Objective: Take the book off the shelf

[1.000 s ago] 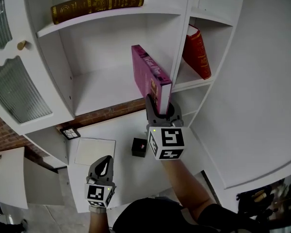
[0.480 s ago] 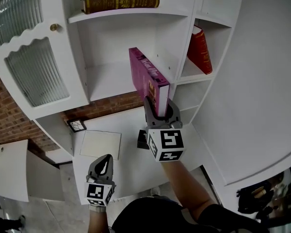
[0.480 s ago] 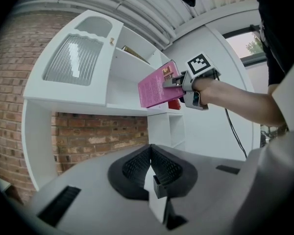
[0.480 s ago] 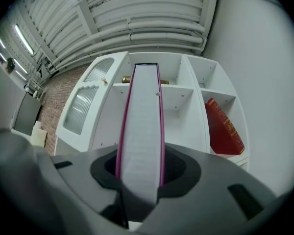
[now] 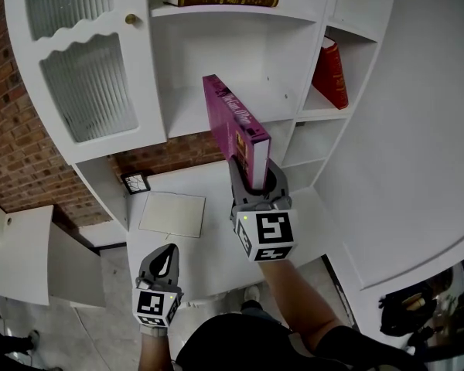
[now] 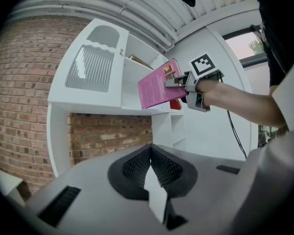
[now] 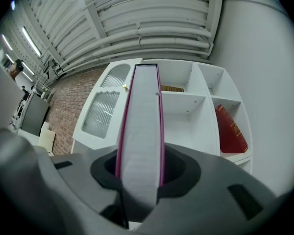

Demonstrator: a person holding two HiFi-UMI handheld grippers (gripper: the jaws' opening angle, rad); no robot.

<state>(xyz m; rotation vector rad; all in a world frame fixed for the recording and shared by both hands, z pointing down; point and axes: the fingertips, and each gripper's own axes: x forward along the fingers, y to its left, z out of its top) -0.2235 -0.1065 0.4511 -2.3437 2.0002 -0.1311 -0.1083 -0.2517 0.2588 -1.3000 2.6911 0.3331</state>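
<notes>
Two risks matter, and both sit with your right hand. Nearest, at the lower left of the head view, the left gripper (image 5: 161, 261) hangs with its jaws together and nothing in them (so it offers no backup). Above it, at frame centre, the right gripper (image 5: 255, 182) pinches the pink book (image 5: 233, 122) by one short end only. Its jaws are part-way closed on the covers, with the page block between them. The book stands up well past the jaws, in the air in front of the shelf (image 5: 193, 118) and, by the left gripper view, clear of it. That overhang could lever the book loose if you swing or tilt fast, and it would drop onto the table (image 5: 216, 253). Further off, at upper right, the red book (image 5: 331, 72) leans in its own bay; a wide turn that way could clip the divider.
</notes>
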